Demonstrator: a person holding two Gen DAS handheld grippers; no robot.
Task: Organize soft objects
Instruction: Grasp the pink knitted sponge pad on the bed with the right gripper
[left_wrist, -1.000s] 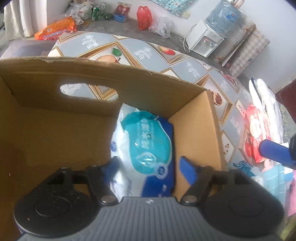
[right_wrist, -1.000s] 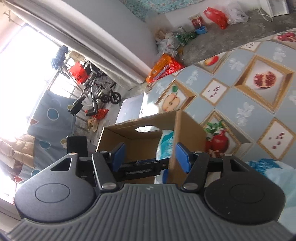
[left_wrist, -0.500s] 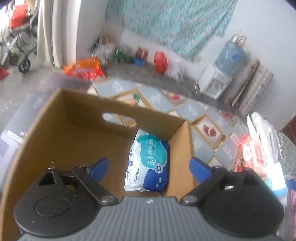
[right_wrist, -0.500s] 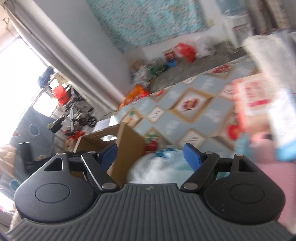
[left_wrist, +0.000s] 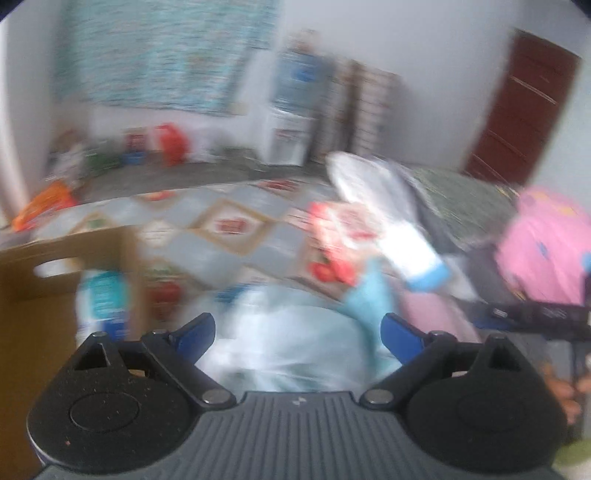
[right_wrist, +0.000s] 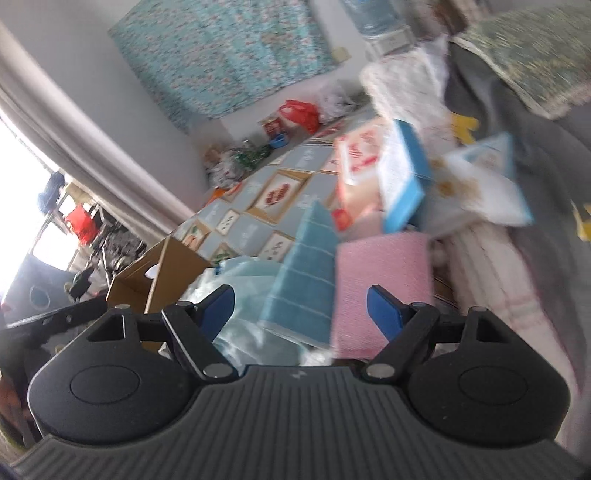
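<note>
Now | left hand-held gripper (left_wrist: 298, 332) wide, empty | right hand-held gripper (right_wrist: 302, 307) wide, empty

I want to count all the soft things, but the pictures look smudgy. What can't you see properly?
- Left wrist view: the pile beyond the left gripper is motion-blurred; the pale blue bundle has no clear shape.
- Left wrist view: the wipes pack label is unreadable, and the cardboard box is cut off by the edge.
- Right wrist view: the right gripper body hides the pink towel bottom.

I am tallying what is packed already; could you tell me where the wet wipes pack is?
The wet wipes pack shows at the left of the left wrist view, inside the cardboard box, against its right wall.
</note>
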